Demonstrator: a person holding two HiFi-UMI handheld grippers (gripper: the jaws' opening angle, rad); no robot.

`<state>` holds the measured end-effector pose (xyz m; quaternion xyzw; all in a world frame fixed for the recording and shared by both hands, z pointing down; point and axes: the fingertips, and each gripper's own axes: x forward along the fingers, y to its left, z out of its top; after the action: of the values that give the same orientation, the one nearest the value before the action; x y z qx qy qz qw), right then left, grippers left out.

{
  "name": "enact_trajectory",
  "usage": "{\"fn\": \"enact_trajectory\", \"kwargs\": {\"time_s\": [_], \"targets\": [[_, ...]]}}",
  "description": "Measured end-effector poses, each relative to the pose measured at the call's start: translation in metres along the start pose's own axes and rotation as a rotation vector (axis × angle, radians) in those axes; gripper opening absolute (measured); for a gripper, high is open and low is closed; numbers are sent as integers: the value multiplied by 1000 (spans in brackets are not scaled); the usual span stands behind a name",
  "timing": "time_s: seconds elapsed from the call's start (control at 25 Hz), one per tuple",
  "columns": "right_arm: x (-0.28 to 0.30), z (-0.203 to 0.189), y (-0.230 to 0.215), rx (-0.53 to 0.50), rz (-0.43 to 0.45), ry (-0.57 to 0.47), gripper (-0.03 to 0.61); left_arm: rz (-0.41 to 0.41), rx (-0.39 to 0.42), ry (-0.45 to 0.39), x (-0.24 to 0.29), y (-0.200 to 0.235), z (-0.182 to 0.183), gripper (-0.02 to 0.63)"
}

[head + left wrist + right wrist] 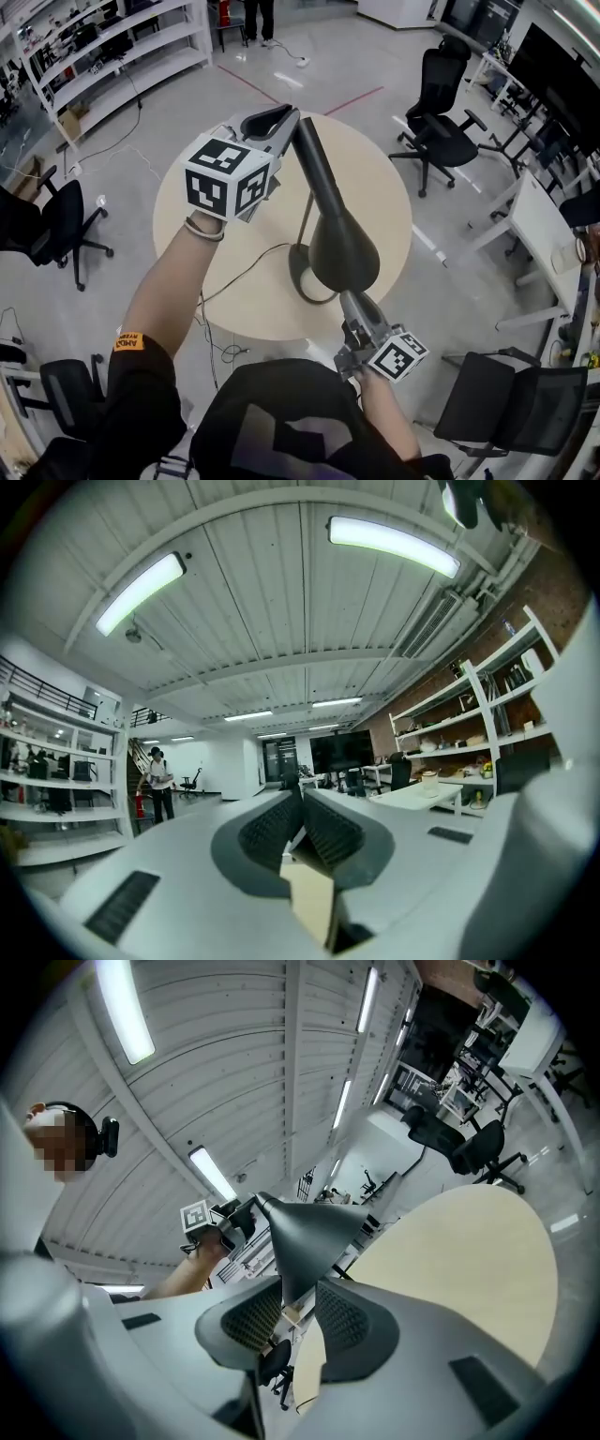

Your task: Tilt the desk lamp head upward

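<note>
Currently gripping the lamp head (342, 248) with the right gripper (354, 314)

Right now I am watching the right gripper's own view, and its jaws are closing on the lower edge of the dark cone-shaped lamp head (309, 1232). The shade is wedging down between the two ribbed pads and flaring up and away above the tips of the right gripper (295, 1302). Beyond and to the right of those jaws the round beige table (469, 1269) is showing.

I am seeing the left gripper (300, 794) with its jaws drawn together, tips touching, and no lamp part showing between the pads in its own view. From the head view the left gripper (272, 120) is sitting with its tips right at the upper end of the lamp arm (319, 173). I cannot tell whether they are pinching it.

The arm is slanting from the left jaws down to the head, which is hanging just ahead of the right jaws. Beneath the head, the lamp base (298, 277) is resting on the table (375, 178), and a thin cable (244, 272) is trailing off from it
</note>
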<state>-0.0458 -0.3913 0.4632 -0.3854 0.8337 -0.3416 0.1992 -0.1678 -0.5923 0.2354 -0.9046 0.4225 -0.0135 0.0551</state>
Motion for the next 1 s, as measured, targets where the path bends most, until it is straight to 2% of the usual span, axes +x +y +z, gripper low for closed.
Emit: {"fn": "enact_trajectory", "kwargs": {"time_s": [0.16,0.52,0.68,1.0], "targets": [[1,2,0,-6,-19,2,101,-51,-8,-41,4,-2,8,66],[-10,16,18,-49,-13,-10,101,-134,-11,-11,24,3,0,64],[-20,36,49,-97,39,-48,101,-138,-35,1,23,15,-12,56],[-30,107,124,-258,173,-113,101,-131,-110,74,32,25,-47,48]]}}
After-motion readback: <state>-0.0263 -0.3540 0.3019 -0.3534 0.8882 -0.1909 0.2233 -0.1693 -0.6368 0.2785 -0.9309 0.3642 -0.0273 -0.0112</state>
